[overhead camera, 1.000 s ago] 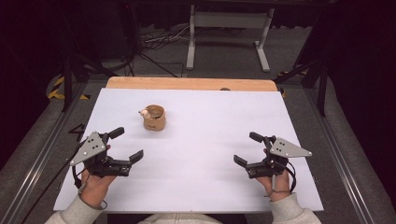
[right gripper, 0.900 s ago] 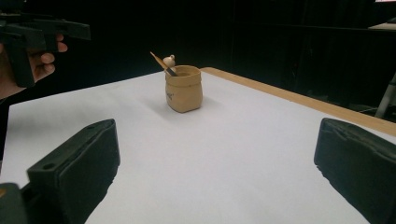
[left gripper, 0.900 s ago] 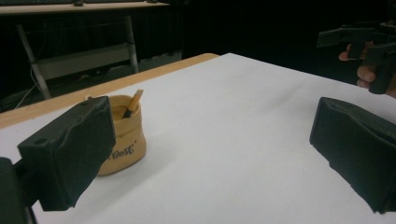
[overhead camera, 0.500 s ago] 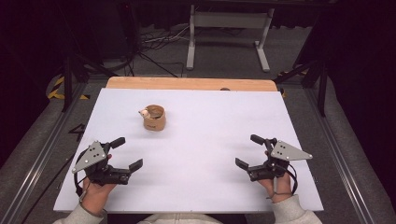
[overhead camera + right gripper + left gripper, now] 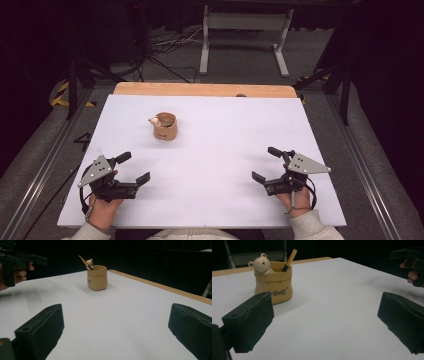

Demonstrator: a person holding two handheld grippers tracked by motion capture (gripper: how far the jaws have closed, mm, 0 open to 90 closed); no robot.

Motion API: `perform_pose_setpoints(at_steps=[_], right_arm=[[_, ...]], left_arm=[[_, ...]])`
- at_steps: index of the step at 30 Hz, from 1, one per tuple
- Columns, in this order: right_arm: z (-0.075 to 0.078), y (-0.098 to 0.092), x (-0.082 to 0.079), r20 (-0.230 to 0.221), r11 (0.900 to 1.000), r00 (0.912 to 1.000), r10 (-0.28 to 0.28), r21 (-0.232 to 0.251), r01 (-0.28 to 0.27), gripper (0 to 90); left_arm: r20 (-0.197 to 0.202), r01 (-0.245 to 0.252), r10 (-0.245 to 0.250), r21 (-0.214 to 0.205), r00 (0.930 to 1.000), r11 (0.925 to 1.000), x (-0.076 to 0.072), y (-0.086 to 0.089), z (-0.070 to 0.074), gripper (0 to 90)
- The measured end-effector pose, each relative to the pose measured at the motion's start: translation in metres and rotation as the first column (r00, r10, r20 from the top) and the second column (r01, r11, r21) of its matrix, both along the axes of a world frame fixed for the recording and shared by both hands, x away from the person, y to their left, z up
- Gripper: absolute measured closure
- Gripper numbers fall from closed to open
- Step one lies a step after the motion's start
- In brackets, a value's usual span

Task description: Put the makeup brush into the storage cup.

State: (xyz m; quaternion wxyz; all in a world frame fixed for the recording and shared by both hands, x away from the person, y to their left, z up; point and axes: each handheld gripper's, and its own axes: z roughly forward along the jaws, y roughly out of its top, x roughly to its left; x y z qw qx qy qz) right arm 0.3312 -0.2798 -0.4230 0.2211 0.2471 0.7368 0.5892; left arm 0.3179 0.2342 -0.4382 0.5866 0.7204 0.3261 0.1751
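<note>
A tan sack-shaped holder (image 5: 165, 127) with a small white bear on its rim and a pencil inside stands upright on the white table (image 5: 225, 135), left of centre and toward the back. My left gripper (image 5: 133, 168) is near the front left, open and empty, well short of the holder. My right gripper (image 5: 266, 164) is at the front right, open and empty too. The left gripper view has the holder (image 5: 274, 285) ahead of the spread jaws of my left gripper (image 5: 325, 307), toward the left. In the right gripper view the holder (image 5: 97, 277) stands far beyond my right gripper (image 5: 116, 317).
A wooden strip (image 5: 200, 89) runs along the table's far edge. Behind it stand a metal frame (image 5: 240, 22) and floor cables (image 5: 165, 45). Rails flank both sides. The other hand's gripper shows at the top right (image 5: 412, 260) and top left (image 5: 15, 258).
My left gripper has drawn back toward the table's front edge and a little lower. The right gripper has shifted only slightly toward the person. The holder has not moved.
</note>
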Motion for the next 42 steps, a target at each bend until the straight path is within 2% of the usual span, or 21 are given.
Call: perform_pose_setpoints(at_steps=[2,4,5,7,14,15,17,21,26,35,42], right_arm=[[0.000,0.000,0.000,0.004,1.0000,1.0000,-0.002,0.004,0.002,0.7],[-0.001,0.000,0.000,0.010,1.0000,0.9999,0.000,0.005,0.000,0.7],[-0.002,0.000,0.000,0.017,1.0000,0.9998,0.003,0.009,-0.003,0.7],[-0.004,0.000,0.002,0.020,1.0000,0.9998,0.005,0.008,-0.006,0.7],[-0.010,0.001,0.004,0.014,1.0000,0.9999,-0.004,0.000,0.004,0.7],[-0.010,0.001,0.004,0.013,1.0000,0.9999,-0.004,0.000,0.004,0.7],[-0.012,0.002,0.004,0.007,1.0000,1.0000,-0.004,0.001,0.004,0.7],[-0.015,0.001,0.006,-0.010,0.9999,0.9999,-0.006,0.014,0.006,0.7],[-0.016,0.000,0.006,-0.010,0.9996,0.9999,-0.013,0.024,0.013,0.7],[-0.017,0.002,0.006,-0.010,0.9997,0.9999,-0.011,0.022,0.011,0.7],[-0.017,0.002,0.006,-0.011,0.9997,0.9999,-0.009,0.025,0.009,0.7]], left_arm=[[-0.004,0.005,-0.005,0.016,1.0000,0.9999,0.001,-0.002,-0.003,1.2],[0.018,0.004,-0.005,0.059,0.9998,0.9982,0.001,-0.005,-0.005,1.9],[0.027,0.009,-0.011,0.067,0.9996,0.9977,0.002,-0.006,-0.005,2.0],[0.015,0.019,-0.020,0.071,0.9997,0.9973,0.003,-0.006,-0.008,1.9],[-0.017,0.038,-0.037,0.042,0.9992,0.9984,0.006,-0.005,-0.012,1.2],[-0.032,0.034,-0.033,0.028,0.9989,0.9990,0.007,-0.005,-0.013,1.3],[-0.037,0.034,-0.033,0.011,0.9988,0.9994,0.008,-0.004,-0.014,1.2],[-0.062,0.037,-0.036,0.018,0.9975,0.9992,0.010,-0.006,-0.020,1.1],[-0.048,0.056,-0.056,0.005,0.9973,0.9984,0.009,-0.009,-0.021,1.0],[0.021,0.052,-0.052,-0.011,0.9984,0.9986,0.008,-0.007,-0.019,2.0],[0.015,0.063,-0.062,-0.015,0.9979,0.9979,0.009,-0.008,-0.020,1.7]])
